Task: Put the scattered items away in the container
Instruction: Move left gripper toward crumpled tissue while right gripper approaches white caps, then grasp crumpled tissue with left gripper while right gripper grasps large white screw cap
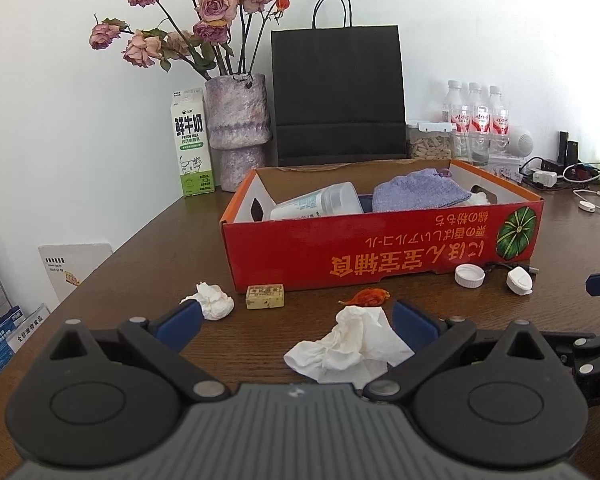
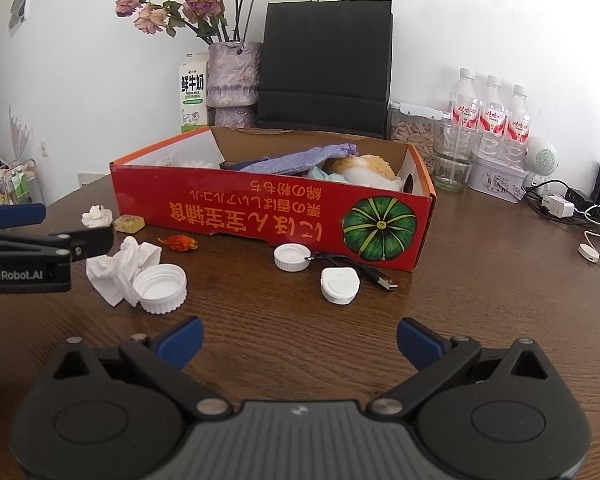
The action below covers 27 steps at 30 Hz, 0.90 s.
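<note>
**Table stock, loose and boxed**

1 wooden table [image 2: 480, 280], bearing all below.
1 red cardboard box [image 1: 380, 252], open-topped, pumpkin picture on its near wall. Inside: 1 clear plastic bottle [image 1: 316, 204] on its side, 1 purple knitted cloth [image 1: 416, 194], 1 plush toy [image 2: 364, 166].
2 grippers. Left gripper [image 1: 296, 322]: fingers spread wide, empty, straddling the larger tissue. Right gripper [image 2: 300, 340]: fingers spread wide, empty, over bare table.
2 crumpled white tissues: the larger tissue [image 1: 348, 344] near the left gripper, the smaller tissue [image 1: 212, 300] further left.
2 round white screw caps: large cap [image 2: 160, 288] touching the larger tissue, small cap [image 2: 291, 257] near the box front.
1 white flip lid [image 2: 339, 285].
1 black USB cable [image 2: 364, 272].
1 orange dried peel scrap [image 1: 368, 297].
1 small yellowish packet [image 1: 265, 296], touching the box front.
</note>
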Tool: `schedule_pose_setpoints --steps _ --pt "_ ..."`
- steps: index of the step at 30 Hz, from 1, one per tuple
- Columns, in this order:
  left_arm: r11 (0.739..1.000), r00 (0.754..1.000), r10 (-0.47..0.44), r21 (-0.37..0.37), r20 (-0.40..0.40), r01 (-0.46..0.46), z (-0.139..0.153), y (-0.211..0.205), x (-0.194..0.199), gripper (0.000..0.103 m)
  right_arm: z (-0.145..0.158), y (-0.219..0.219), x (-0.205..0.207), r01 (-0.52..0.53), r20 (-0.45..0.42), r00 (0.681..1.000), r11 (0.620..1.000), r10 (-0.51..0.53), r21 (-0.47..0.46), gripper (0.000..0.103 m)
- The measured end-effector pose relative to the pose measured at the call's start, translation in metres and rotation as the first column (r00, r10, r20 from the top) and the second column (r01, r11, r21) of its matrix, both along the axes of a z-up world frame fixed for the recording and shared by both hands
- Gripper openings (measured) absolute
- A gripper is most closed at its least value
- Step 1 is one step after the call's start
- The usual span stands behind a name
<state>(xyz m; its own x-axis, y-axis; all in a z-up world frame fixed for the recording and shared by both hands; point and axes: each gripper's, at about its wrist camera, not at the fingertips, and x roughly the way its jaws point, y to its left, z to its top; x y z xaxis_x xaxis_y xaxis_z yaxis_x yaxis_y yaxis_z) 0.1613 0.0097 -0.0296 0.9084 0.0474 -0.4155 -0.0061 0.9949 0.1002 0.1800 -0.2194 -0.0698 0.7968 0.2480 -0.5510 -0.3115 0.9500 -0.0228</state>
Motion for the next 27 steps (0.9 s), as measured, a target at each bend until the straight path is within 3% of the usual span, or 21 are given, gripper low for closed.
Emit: schedule_pose_setpoints --steps 5,9,15,20,22,24,26,27 --pt "0.999 0.998 -0.031 0.023 -0.055 0.033 -0.004 -0.005 0.007 0.103 -0.001 0.000 0.003 0.002 -0.017 1.000 1.000 -0.002 0.000 0.103" --pt "0.999 0.990 -0.049 0.006 -0.136 0.050 -0.011 -0.005 0.019 0.087 -0.002 -0.001 0.003 0.006 -0.022 1.000 1.000 -0.006 0.004 0.103" --pt "0.996 0.982 -0.064 -0.072 -0.175 0.052 -0.014 0.004 0.027 0.086 -0.004 -0.001 0.006 0.001 -0.042 0.999 1.000 -0.001 0.003 0.103" --pt "0.993 0.976 -0.083 -0.095 -0.199 0.065 -0.016 0.004 0.034 0.084 -0.004 -0.001 0.006 -0.002 -0.043 0.999 1.000 0.002 0.001 0.103" --pt "0.991 0.973 -0.100 -0.103 -0.207 0.080 -0.016 0.004 0.035 0.065 -0.004 0.000 0.006 -0.003 -0.044 0.999 1.000 0.003 -0.002 0.103" --pt "0.990 0.973 -0.109 -0.105 -0.202 0.090 -0.016 0.003 0.035 0.029 -0.005 0.000 0.006 -0.002 -0.044 0.999 1.000 0.002 -0.003 0.103" --pt "0.990 0.974 -0.115 -0.106 -0.194 0.096 -0.016 0.003 0.034 0.016 -0.005 0.001 0.007 -0.003 -0.045 0.999 1.000 0.003 -0.006 0.103" --pt "0.989 0.976 -0.114 -0.110 -0.188 0.094 -0.015 0.003 0.033 0.015 -0.005 0.001 0.007 -0.004 -0.045 0.999 1.000 0.003 -0.008 0.103"
